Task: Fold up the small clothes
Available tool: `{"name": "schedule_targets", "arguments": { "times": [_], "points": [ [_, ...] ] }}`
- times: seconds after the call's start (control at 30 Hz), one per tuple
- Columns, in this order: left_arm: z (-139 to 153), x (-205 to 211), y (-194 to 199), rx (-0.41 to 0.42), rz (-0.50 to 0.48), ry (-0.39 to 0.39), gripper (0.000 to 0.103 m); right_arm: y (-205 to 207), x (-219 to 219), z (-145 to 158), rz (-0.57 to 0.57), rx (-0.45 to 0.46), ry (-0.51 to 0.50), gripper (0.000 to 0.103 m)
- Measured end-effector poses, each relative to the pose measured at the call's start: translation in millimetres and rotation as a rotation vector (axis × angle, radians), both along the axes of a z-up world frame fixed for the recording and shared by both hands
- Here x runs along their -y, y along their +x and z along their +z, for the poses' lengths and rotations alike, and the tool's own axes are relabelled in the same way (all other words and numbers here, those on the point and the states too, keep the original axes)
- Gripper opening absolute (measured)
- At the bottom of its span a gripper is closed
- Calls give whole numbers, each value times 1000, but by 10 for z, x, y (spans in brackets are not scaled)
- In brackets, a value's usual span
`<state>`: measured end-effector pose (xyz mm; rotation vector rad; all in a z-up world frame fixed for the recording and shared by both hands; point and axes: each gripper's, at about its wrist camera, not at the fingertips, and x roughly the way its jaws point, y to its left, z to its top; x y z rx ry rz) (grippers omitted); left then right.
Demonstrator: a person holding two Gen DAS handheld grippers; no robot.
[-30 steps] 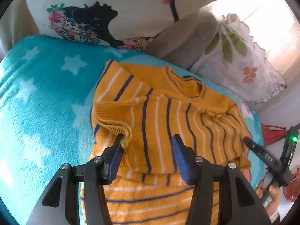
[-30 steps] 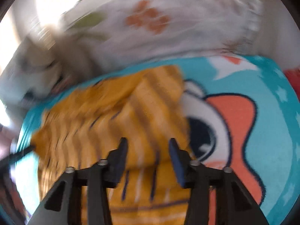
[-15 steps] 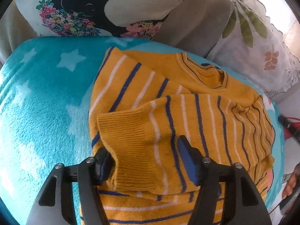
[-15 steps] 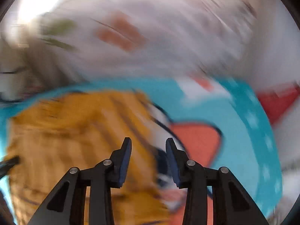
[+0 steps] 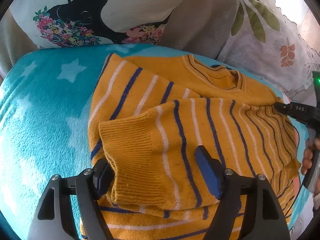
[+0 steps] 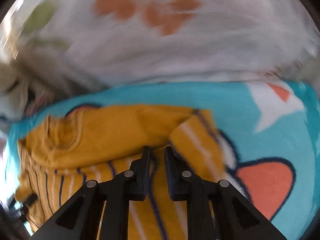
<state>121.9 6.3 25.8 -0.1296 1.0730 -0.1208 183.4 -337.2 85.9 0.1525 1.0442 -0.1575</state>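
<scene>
Sleeve-folding step on a striped mustard sweater [image 5: 180, 104] lying on a turquoise star blanket [image 5: 44, 108]. Left gripper [image 5: 158, 172], jaws just widened, straddles the folded-over sleeve cuff [image 5: 136, 156] without pressing it. Right gripper [image 6: 157, 156], jaws just narrowed nearly together, seemingly pinches the shoulder fold. Next: likely fold the body. No containers visible.

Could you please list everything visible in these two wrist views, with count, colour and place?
sweater: one, mustard with blue and white stripes, on the blanket, sleeve folded across its body.
blanket: one, turquoise with white stars, under the sweater.
silhouette cushion: one, white with black figure and flowers, behind the blanket.
leaf cushion: one, white with green and orange leaves, back right.
left gripper: black with blue pads, jaws just opening, sleeve cuff between them.
right gripper: black, jaws just closing, over the sweater's shoulder.
hand: one, right edge.
</scene>
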Motion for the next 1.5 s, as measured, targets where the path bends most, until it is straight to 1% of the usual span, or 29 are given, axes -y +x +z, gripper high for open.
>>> {"name": "schedule_targets", "arguments": {
  "times": [0.03,0.07,0.17,0.23,0.27,0.33,0.37,0.4,0.43,0.47,0.5,0.53,0.57,0.63,0.7,0.77,0.8,0.87,0.97,1.07,1.1,1.13,1.17,1.2,1.23,1.3,1.37,1.43,1.5],
  "points": [
    [-6,2,4,3,-4,2,79,-43,-13,53,-15,9,-43,16],
    [-13,15,1,7,-11,5,82,-91,-32,115,-24,24,-83,16],
    [-36,81,1,17,-31,23,88,-252,-159,230,32,47,-9,16],
    [-37,105,3,18,-33,33,90,-329,-322,231,121,46,23,16],
    [-30,107,3,16,-30,34,90,-373,-419,201,176,30,46,17],
    [23,63,-12,7,-17,8,90,-524,-486,44,236,-28,72,26],
    [102,-14,-60,11,-1,-32,90,-548,-446,-24,224,-50,40,29],
    [173,-97,-116,22,17,-59,90,-570,-355,-71,184,-58,-5,30],
    [240,-189,-180,33,37,-75,90,-583,-242,-81,150,-46,-4,25],
    [342,-344,-299,50,72,-96,90,-621,-146,-39,108,-31,15,23],
    [387,-441,-365,58,88,-107,90,-670,-106,35,44,-27,-48,24],
    [445,-568,-460,66,111,-120,90,-711,-151,111,22,-12,-107,26],
    [491,-737,-586,69,144,-128,90,-765,-202,201,36,17,-116,31],
    [498,-950,-749,57,191,-128,90,-845,-363,330,90,49,-45,33],
    [446,-1179,-924,23,249,-132,90,-854,-654,340,159,43,20,34],
    [383,-1356,-1065,-13,292,-153,90,-897,-1134,317,288,28,77,33],
    [357,-1442,-1155,-29,306,-167,90,-908,-1374,293,339,19,84,33],
    [337,-1546,-1281,-41,317,-164,90,-912,-1908,204,452,4,76,33],
    [319,-1629,-1422,-49,318,-158,90,-885,-2491,59,532,-19,68,33],
    [343,-1744,-1583,-46,324,-166,90,-775,-2910,-151,566,-75,124,33],
    [356,-1793,-1642,-44,324,-166,90,-781,-3086,-218,589,-95,112,33],
    [353,-1803,-1650,-44,323,-166,90,-732,-3225,-270,600,-94,73,34],
    [360,-1843,-1684,-43,318,-169,90,-778,-3356,-252,620,-69,22,35],
    [351,-1866,-1690,-44,313,-176,90,-834,-3468,-235,668,-69,33,35],
    [354,-1876,-1681,-45,308,-181,90,-897,-3562,-216,712,-83,60,39],
    [347,-1905,-1707,-47,294,-193,90,-988,-3619,-108,736,-51,63,40],
    [314,-1908,-1713,-53,271,-208,90,-1069,-3545,-23,711,-38,76,40],
    [269,-1876,-1691,-65,248,-213,90,-1110,-3341,-26,639,-65,94,41],
    [216,-1812,-1667,-80,216,-218,90,-1175,-3123,-101,567,-106,113,41]
  ]
}}
